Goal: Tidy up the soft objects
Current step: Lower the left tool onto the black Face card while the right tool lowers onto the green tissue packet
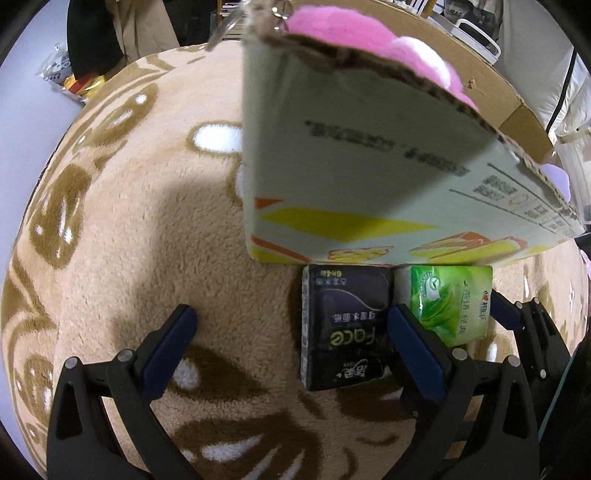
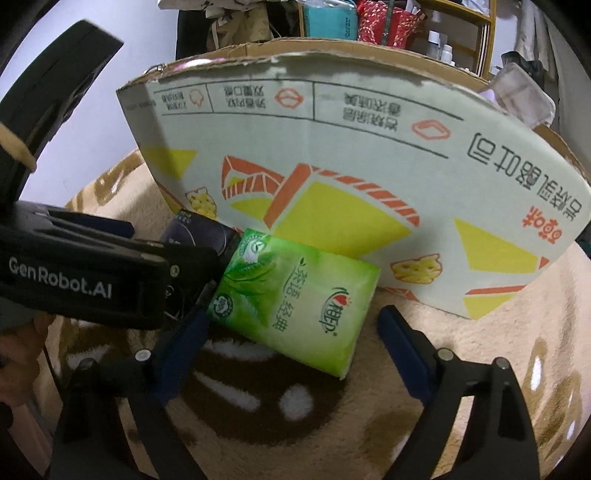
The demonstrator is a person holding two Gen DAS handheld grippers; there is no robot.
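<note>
A green tissue pack (image 2: 295, 302) and a black tissue pack (image 1: 343, 328) lie side by side on the plush blanket, against a printed cardboard box (image 2: 332, 166). A pink plush toy (image 1: 369, 40) sits inside the box. My left gripper (image 1: 291, 325) is open, its right finger between the two packs, the black pack inside its span. My right gripper (image 2: 291, 328) is open around the green pack (image 1: 450, 302), not clamping it. The left gripper's body (image 2: 85, 273) shows at the left of the right wrist view, partly hiding the black pack (image 2: 203, 232).
A tan plush blanket (image 1: 147, 221) with brown and white patterns covers the surface. Shelves with bags and bottles (image 2: 369, 18) stand behind the box. A snack bag (image 1: 62, 77) lies at the far left edge.
</note>
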